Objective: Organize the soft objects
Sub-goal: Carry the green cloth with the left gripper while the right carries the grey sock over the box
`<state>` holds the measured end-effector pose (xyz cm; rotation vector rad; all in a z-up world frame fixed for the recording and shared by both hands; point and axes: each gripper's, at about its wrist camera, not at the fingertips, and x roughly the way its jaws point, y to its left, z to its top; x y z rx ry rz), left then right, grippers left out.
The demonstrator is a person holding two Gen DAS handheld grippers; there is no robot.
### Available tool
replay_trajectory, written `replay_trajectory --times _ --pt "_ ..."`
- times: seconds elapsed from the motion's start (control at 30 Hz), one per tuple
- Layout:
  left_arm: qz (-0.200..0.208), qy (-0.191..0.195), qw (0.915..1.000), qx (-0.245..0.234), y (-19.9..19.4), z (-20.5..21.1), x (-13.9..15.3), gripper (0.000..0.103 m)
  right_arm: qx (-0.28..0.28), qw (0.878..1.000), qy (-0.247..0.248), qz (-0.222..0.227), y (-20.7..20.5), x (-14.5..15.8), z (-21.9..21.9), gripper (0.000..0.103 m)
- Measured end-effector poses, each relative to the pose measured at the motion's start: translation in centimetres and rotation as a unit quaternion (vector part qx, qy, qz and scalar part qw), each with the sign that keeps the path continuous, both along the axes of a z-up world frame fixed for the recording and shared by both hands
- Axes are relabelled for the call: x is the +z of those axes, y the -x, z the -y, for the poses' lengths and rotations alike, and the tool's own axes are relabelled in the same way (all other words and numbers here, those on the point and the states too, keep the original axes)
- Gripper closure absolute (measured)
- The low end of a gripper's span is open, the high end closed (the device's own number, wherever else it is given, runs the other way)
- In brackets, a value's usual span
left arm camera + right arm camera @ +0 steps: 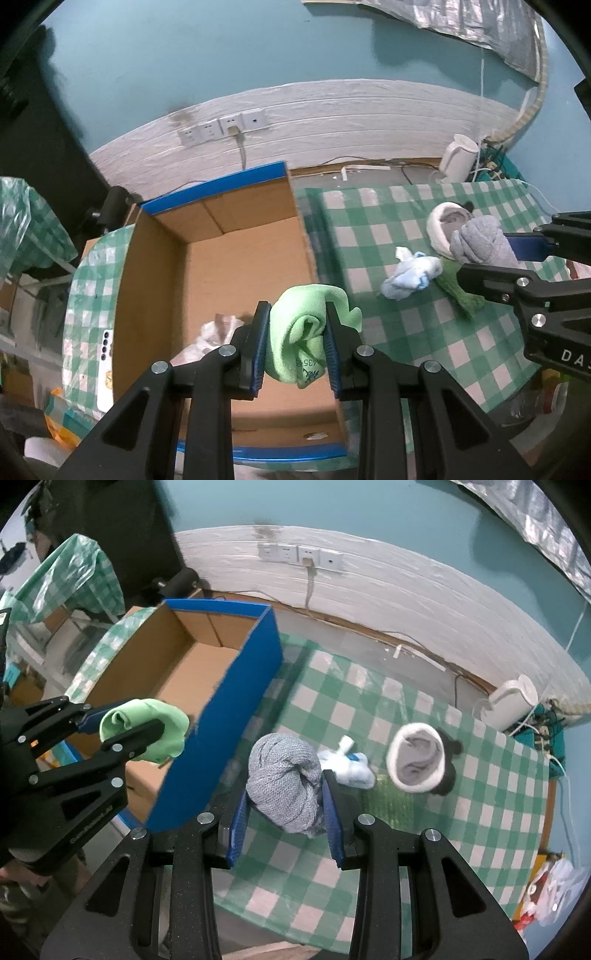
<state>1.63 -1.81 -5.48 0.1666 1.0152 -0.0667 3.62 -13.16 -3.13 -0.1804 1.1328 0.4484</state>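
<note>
checkered table (406,221) | left tongs (295,332) clamp green cloth (306,332) | right tongs (284,801) clamp grey sock (284,779)

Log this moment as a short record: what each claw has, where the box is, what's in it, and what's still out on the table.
left claw: shut on green cloth, held over the box
right claw: shut on grey knit bundle, above the table
box: cardboard, blue outside, open, left of the checked cloth
in box: one pale cloth
on table: white-blue bundle, white fuzzy item, dark green cloth
</note>
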Motion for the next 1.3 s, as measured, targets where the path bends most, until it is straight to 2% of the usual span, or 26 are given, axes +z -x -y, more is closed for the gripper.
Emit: replay_trajectory --times 0.8,1.3 --pt "-0.006 0.000 0.9975 0.070 -0.1 -8.1 -0.9 0.076 0.063 0.998 -0.002 -0.001 -1.3 0.6 -9.3 0.068" --pt "-0.032 -0.002 0.9941 0.104 -0.4 -12.0 -2.9 0.076 0.097 0.995 0.014 -0.018 -1.7 -1.6 -14.0 0.068"
